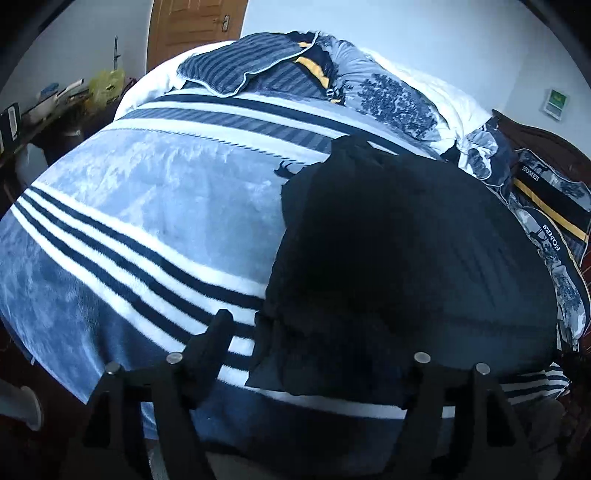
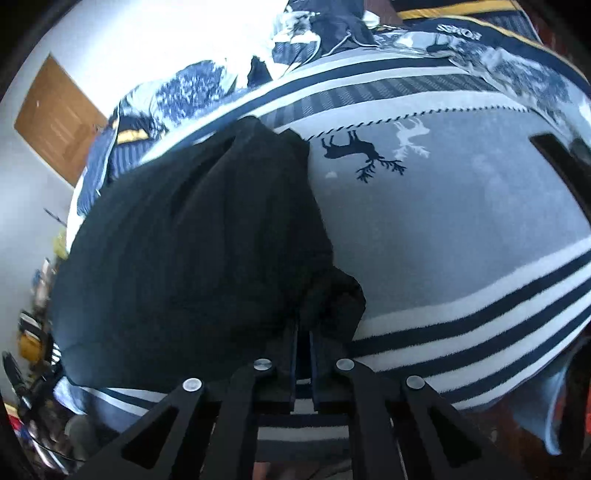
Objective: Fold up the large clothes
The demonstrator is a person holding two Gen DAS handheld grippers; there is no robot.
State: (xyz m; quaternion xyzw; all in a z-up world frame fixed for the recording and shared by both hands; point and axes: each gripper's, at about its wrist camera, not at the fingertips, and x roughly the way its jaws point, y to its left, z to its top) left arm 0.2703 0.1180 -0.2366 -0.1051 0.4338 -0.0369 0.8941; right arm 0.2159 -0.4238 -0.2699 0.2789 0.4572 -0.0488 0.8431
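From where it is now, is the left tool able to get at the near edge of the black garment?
Probably yes. The left tool stands open right over the near edge of the black garment on the striped blanket, with nothing lying between them.

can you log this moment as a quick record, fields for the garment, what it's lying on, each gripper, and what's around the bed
garment: black garment, partly folded, lying flat
surface: blue and white striped blanket with deer motifs, spread over the bed
left gripper: left gripper open, jaws wide, near edge of the garment between them but not pinched
right gripper: right gripper nearly closed, its fingertips at a bunched corner of the garment; whether cloth is pinched cannot be told
bedding: patterned pillows piled at the far end
room: wooden door behind the bed
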